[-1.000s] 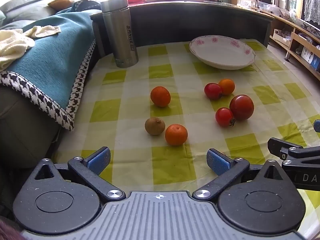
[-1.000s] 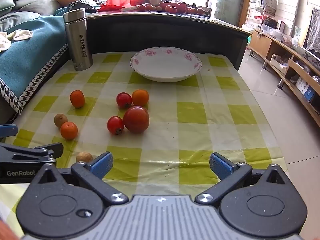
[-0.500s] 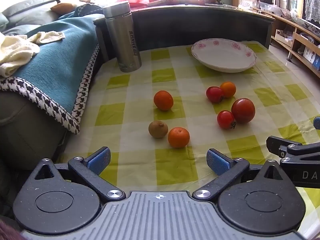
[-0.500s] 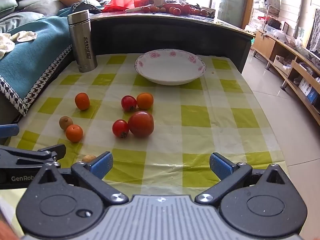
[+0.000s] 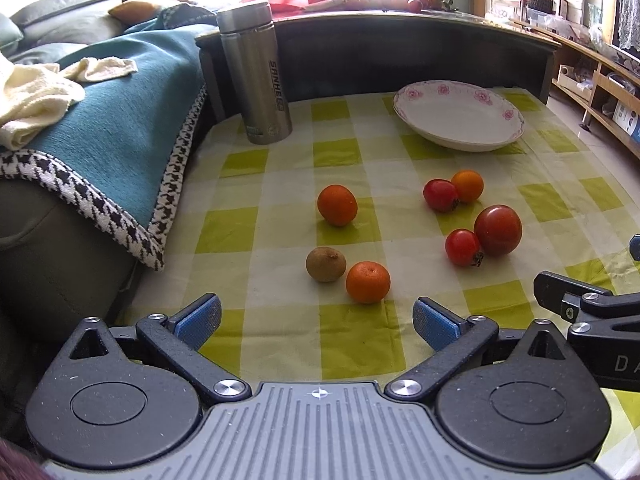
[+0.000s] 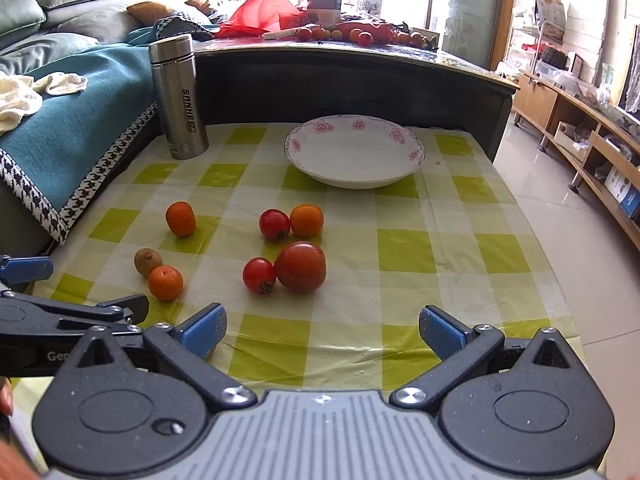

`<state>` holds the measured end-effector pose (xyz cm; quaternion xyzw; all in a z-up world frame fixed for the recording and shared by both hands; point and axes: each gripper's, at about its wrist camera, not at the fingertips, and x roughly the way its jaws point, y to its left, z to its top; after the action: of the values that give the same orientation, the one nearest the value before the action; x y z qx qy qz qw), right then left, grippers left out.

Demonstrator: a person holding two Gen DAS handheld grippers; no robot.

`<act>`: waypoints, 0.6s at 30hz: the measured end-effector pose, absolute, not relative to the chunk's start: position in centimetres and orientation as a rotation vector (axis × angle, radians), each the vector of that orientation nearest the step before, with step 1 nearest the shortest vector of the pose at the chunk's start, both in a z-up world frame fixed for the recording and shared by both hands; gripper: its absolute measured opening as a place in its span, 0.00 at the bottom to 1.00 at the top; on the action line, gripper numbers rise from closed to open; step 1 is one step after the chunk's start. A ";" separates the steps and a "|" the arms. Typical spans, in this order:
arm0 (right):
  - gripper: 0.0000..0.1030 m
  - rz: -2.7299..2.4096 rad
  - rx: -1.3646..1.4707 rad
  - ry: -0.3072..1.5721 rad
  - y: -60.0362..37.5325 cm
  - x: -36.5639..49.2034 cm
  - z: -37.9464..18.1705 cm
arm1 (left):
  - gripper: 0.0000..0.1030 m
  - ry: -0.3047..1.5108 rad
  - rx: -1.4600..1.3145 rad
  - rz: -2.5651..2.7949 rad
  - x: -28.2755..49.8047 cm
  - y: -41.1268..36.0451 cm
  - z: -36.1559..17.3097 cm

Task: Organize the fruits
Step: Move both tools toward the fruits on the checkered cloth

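Several fruits lie loose on the green-checked tablecloth (image 5: 280, 184): a big red tomato (image 5: 498, 230) (image 6: 301, 267), two small red tomatoes (image 5: 463, 246) (image 5: 440, 195), a small orange tomato (image 5: 467, 186), two tangerines (image 5: 367, 282) (image 5: 337, 205) and a brown kiwi (image 5: 326, 264). A white flowered plate (image 5: 459, 115) (image 6: 354, 150) stands empty at the back. My left gripper (image 5: 316, 322) is open, just short of the near tangerine. My right gripper (image 6: 322, 332) is open too, in front of the big tomato, holding nothing. A small brown fruit is partly hidden behind its left finger.
A steel flask (image 5: 256, 74) (image 6: 179, 98) stands at the back left. A sofa with a teal blanket (image 5: 108, 120) borders the table's left edge. A dark counter (image 6: 352, 80) with more fruit rises behind the plate. The floor (image 6: 580, 240) drops off on the right.
Both grippers have drawn back and risen a little, so the fruits and plate sit slightly lower and farther in view. The fruits have not moved. Both grippers stay open.
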<state>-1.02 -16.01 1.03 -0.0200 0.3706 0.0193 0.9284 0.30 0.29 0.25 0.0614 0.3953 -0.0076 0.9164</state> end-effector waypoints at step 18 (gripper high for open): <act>1.00 0.052 -0.014 0.788 -16.0 -0.7 0.3 | 1.00 0.832 0.126 -0.013 0.5 0.4 -0.3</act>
<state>-0.66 -16.03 0.33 -0.0069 0.3837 0.0252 0.9231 0.54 0.40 -0.27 0.0610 0.4038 -0.0062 0.9128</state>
